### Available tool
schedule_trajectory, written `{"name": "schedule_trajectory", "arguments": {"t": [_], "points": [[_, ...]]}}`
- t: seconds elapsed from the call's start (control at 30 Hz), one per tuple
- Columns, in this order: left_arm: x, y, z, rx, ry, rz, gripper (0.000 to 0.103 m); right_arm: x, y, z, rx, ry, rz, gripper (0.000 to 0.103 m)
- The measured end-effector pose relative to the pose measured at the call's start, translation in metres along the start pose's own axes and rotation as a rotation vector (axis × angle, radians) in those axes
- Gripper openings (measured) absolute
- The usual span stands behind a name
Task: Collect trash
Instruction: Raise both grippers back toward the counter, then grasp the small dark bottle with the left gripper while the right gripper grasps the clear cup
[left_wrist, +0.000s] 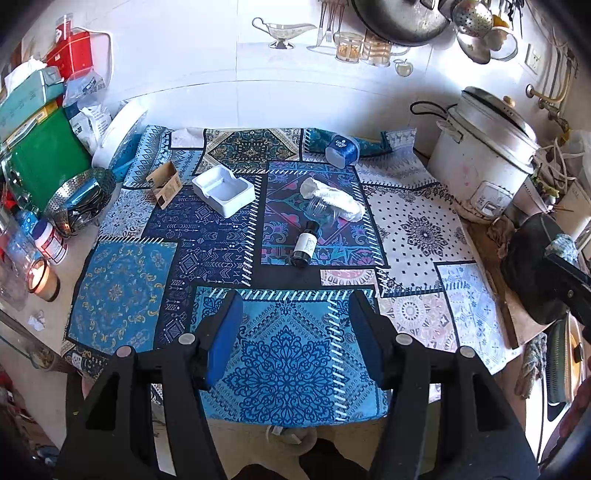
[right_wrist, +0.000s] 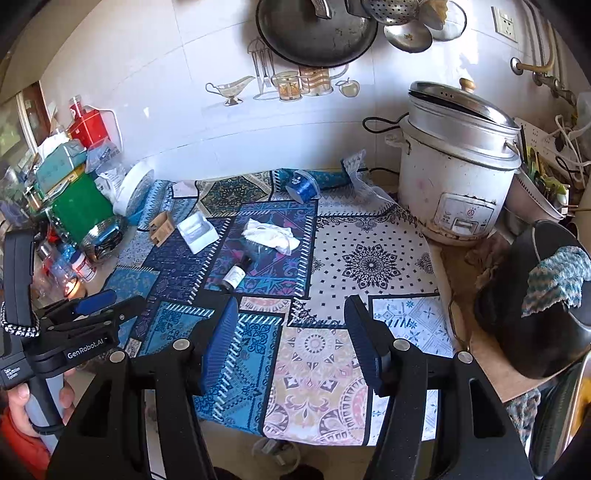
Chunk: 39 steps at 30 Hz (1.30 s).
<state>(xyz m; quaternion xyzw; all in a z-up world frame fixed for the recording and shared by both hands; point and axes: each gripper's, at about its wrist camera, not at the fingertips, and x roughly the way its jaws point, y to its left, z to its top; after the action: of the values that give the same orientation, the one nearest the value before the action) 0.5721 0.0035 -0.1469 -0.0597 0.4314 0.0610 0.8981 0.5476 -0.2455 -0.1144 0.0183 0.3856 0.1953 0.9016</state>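
Observation:
On the patterned cloth (left_wrist: 122, 291) lie a small dark bottle with a white label (left_wrist: 305, 248), a clear plastic cup on its side (left_wrist: 322, 211), a crumpled white tissue (left_wrist: 332, 197), a white foam tray (left_wrist: 223, 190), a brown cardboard piece (left_wrist: 164, 183) and a blue cup on its side (left_wrist: 341, 148). The same bottle (right_wrist: 235, 275), tissue (right_wrist: 271, 236), tray (right_wrist: 197, 229), cardboard (right_wrist: 161, 227) and blue cup (right_wrist: 302, 188) show in the right wrist view. My left gripper (left_wrist: 295, 332) is open and empty, near the cloth's front edge. My right gripper (right_wrist: 291, 336) is open and empty, right of it.
A white rice cooker (left_wrist: 484, 155) stands at the back right. A dark bag with a knitted cloth (right_wrist: 535, 306) sits at the right edge. Boxes, a steamer basket (left_wrist: 79, 201), jars and a lit candle (left_wrist: 40, 278) crowd the left side. Pans hang on the wall.

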Motion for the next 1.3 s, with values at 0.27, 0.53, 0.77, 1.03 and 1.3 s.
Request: {"name": "schedule_trajectory", "arguments": {"t": [0.27, 0.53, 0.77, 1.03, 1.3], "points": [[0.082, -0.003, 0.031, 0.030, 0.113, -0.032, 0.058, 0.048, -0.018, 0.014, 0.044, 0.072, 0.000, 0.056], [0.171, -0.004, 0.056, 0.120, 0.241, -0.112, 0.058, 0.091, -0.023, 0.024, 0.174, 0.131, -0.062, 0.056], [0.227, -0.003, 0.061, 0.153, 0.336, -0.162, 0.050, 0.140, -0.013, 0.030, 0.225, 0.198, -0.077, 0.056], [0.231, 0.010, 0.061, 0.129, 0.309, -0.205, 0.027, 0.193, 0.010, 0.039, 0.248, 0.276, 0.026, 0.056], [0.224, 0.057, 0.059, 0.131, 0.305, -0.142, 0.027, 0.256, 0.034, 0.049, 0.270, 0.330, 0.100, 0.056]]}}
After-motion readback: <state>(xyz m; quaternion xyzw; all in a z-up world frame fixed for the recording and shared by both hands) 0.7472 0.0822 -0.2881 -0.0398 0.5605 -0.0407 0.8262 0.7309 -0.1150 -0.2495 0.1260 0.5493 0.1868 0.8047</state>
